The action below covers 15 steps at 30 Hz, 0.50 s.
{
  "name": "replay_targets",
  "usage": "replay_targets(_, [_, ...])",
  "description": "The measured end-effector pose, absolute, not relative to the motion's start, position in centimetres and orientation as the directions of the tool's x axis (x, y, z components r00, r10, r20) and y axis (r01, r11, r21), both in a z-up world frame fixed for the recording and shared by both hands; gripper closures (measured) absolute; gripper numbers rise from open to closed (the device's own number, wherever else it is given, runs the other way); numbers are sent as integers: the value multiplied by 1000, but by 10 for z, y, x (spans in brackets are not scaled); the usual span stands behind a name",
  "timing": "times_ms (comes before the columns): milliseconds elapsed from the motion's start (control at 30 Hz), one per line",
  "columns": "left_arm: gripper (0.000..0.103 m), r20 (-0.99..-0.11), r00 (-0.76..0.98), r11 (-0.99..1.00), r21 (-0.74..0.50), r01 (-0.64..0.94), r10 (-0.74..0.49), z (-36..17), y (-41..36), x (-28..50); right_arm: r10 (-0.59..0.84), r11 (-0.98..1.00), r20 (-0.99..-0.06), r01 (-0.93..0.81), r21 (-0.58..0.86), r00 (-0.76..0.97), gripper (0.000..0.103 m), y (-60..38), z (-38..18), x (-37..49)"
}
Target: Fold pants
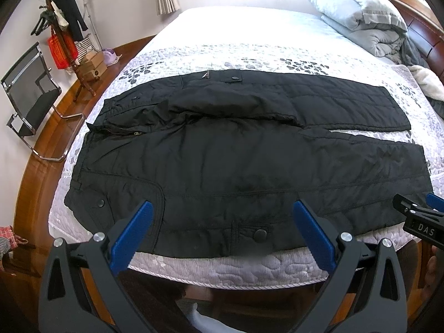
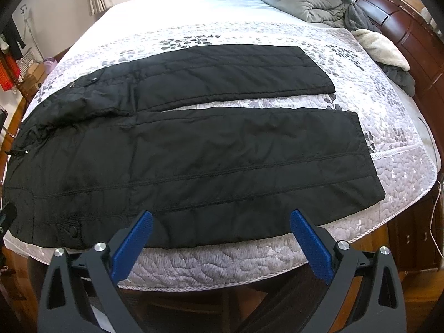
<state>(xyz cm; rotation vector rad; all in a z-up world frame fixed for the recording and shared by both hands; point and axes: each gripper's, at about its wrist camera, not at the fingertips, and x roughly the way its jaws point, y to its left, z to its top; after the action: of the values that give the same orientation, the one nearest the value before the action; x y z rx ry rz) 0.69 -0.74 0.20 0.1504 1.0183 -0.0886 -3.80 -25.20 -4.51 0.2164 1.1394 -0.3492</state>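
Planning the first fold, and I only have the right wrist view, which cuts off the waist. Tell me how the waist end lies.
Observer: The pants reach the bed edge nearest the chair. The fly is unzipped, with cloth bunched across the crotch.
Operator: Report the left gripper.
Observer: The left gripper hangs open over the near leg, holding nothing.
Operator: Say where my gripper shows from there.
Observer: The right gripper shows at the near leg's hem corner. I cannot tell whether it touches cloth.
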Motion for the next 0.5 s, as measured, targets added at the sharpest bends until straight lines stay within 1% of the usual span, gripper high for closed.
replay_targets(500, [3,-853,522,985,87,147,-3,1,-7,7,-160,925,-914,380,-7,372,4,-253,-46,-38])
